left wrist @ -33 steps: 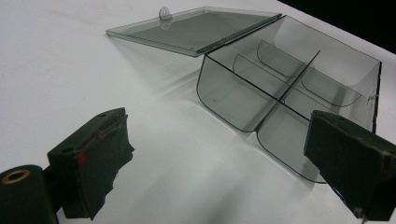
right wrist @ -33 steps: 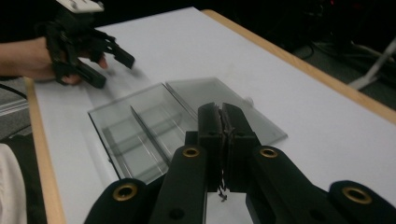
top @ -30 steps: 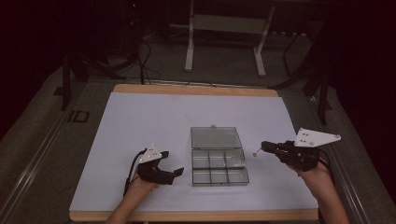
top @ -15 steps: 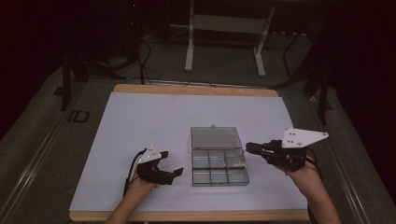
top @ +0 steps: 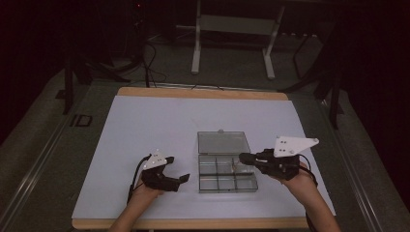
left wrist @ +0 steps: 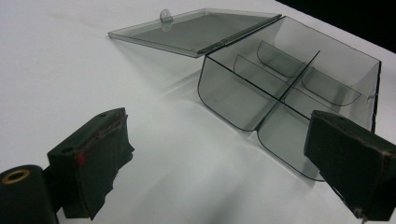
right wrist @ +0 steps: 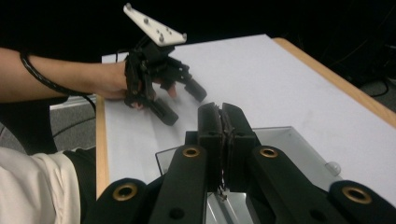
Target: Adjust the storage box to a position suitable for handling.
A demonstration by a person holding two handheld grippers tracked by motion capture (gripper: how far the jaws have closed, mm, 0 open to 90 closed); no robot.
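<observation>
The box sits on the white table, a little right of centre and toward my edge, between my two grippers. It is clear, smoky-grey plastic with rounded corners, and thin walls inside split it into six compartments, two rows of three. Its lid is swung fully open and lies flat on the table behind the box, joined along the hinge, with a small tab at its far edge. My left gripper rests low on the table just left of the box, jaws spread wide with nothing between them; in the left gripper view the near corner of the box shows between the two pads without touching either. My right gripper hangs over the right part of the box, pointing left across it, its jaws pressed together pad to pad; whether they pinch anything I cannot tell. In the right gripper view the lid lies just past my shut jaws, and my left hand with its gripper is farther off.
</observation>
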